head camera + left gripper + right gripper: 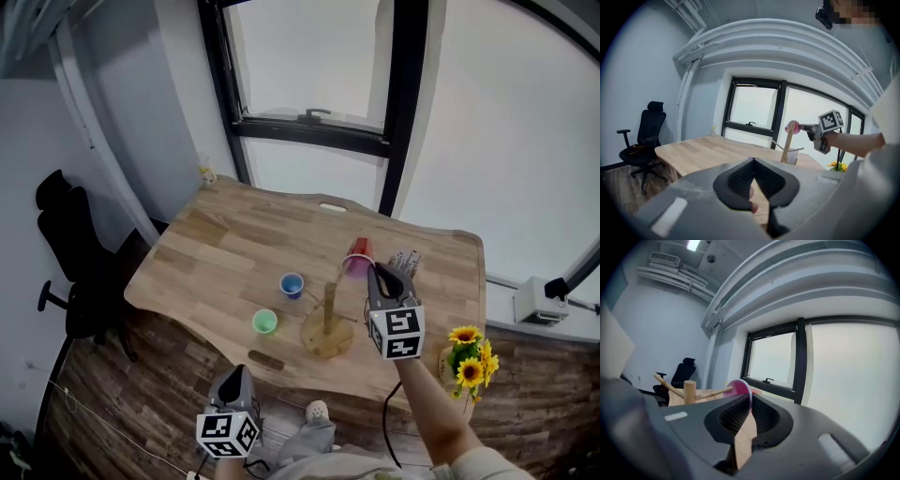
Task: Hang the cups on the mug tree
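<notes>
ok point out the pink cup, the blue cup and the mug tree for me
pink cup (736, 388), right gripper view, on its pink inside wall
blue cup (292, 284), head view, on its open top
mug tree (329, 309), head view, on its upright post

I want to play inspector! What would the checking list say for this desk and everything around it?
Surface: light wooden table, wavy front edge.
Job's things: wooden mug tree upright, pegs look bare; small blue cup and small green cup stand beside it; pink cup held in the air by the tree's top.
Clutter: small white card behind the tree; dark brown strip near the front edge.
Grippers: right gripper shut on the pink cup's rim; left gripper shut, empty.
Cables: thin black cable hangs under the right arm.
Surroundings: black office chair, big window, yellow sunflowers.
</notes>
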`<state>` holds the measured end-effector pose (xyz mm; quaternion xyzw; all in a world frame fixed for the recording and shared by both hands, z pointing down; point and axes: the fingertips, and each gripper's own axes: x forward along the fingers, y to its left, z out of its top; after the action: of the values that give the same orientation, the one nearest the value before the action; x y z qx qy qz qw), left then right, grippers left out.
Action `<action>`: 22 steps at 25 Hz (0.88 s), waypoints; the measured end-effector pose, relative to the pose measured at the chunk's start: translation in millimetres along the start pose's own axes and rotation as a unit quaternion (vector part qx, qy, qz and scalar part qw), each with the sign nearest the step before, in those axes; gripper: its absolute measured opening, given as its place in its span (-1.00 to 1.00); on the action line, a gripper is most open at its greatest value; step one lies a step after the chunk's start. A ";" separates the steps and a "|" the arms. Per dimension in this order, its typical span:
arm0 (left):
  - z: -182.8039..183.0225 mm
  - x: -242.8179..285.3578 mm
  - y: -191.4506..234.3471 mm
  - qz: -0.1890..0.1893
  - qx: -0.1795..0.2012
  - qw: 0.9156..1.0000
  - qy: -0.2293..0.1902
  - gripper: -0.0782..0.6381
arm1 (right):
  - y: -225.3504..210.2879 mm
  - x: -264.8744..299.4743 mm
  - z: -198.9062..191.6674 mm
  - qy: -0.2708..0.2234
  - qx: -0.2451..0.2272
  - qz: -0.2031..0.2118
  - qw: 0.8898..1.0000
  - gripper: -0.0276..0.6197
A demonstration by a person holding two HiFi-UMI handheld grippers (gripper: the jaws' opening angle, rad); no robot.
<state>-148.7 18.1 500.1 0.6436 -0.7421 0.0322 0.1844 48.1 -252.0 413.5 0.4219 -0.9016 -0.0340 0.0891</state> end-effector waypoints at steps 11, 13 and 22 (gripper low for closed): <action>-2.1 4.3 -15.4 -0.027 0.007 1.000 0.002 -0.78 | 38.9 -14.1 -0.1 -0.016 -0.145 0.004 0.989 -0.85; -3.2 3.2 -18.8 -0.031 0.009 0.999 0.003 -0.78 | 42.4 -16.7 -1.1 -0.015 -0.163 0.003 0.986 -0.84; -8.3 -2.7 -28.2 -0.046 0.011 0.999 0.008 -0.78 | 58.1 -25.9 -16.4 0.003 -0.209 0.014 0.978 -0.85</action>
<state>-119.2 18.2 501.6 0.6790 -0.7097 0.0368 0.1840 23.6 -194.7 434.2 0.3815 -0.8803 -0.2189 0.1779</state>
